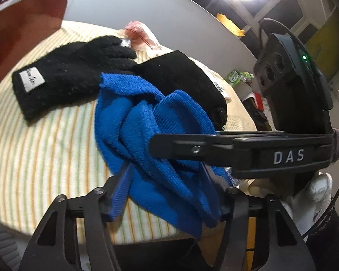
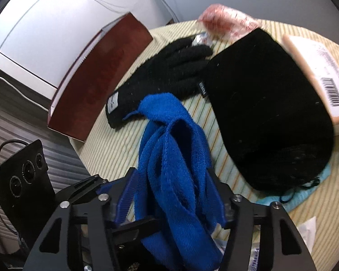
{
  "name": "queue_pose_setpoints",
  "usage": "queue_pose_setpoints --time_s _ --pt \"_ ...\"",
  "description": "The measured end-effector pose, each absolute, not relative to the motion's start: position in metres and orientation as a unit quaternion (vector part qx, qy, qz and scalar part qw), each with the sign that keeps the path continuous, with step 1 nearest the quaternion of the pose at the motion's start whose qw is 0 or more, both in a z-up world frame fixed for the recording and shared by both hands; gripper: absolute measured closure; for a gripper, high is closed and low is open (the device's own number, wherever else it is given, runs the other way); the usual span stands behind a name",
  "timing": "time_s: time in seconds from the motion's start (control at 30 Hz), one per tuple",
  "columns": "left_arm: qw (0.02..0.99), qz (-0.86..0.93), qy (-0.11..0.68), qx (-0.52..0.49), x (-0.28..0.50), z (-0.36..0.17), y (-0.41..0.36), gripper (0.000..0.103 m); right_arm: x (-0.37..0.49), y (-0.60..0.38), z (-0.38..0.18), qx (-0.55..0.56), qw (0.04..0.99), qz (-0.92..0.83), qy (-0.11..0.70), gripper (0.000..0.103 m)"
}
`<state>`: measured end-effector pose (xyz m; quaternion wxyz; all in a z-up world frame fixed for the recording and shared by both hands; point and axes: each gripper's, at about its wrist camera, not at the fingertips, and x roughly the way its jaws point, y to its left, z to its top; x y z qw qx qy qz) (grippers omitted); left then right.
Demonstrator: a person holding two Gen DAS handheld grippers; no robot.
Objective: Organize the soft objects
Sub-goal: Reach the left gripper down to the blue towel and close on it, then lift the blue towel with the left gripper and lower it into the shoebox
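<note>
Right wrist: blue cloth point(image 2: 169, 158) seemingly pinched, table edge near.

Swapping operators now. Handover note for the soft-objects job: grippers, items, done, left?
Left gripper: closed on the blue towel.
Right gripper: closed on the same towel, bunched between both.
Black knit glove and black beanie lie on the striped tablecloth, untouched. Light blue cloth under the beanie.
Done: towel gripped.
Left: fold or place towel, then sort glove, beanie, cloth.
</note>
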<state>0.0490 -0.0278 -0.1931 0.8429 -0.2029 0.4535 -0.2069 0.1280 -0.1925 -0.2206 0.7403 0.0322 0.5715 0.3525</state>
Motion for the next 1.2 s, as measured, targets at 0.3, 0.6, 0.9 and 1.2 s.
queue_pose_setpoints --time_s 0.3,0.6,0.9,1.2 --pt "0.842 -0.222 0.443 -0.212 0.055 -0.195 -0.03 0.083 0.134 -0.192 -0.225 0.053 0.722 0.362 0.588 0.078" --pt "0.859 -0.237 0.402 -0.211 0.048 -0.164 -0.022 0.085 0.124 -0.187 -0.191 0.054 0.738 0.376 0.557 0.083" --pt "0.887 -0.24 0.336 -0.207 0.04 -0.106 0.008 0.085 0.118 -0.169 -0.126 0.041 0.761 0.403 0.507 0.083" --pt "0.927 -0.188 0.264 -0.191 0.041 -0.051 0.074 0.085 0.121 -0.092 -0.054 0.009 0.771 0.458 0.443 0.083"
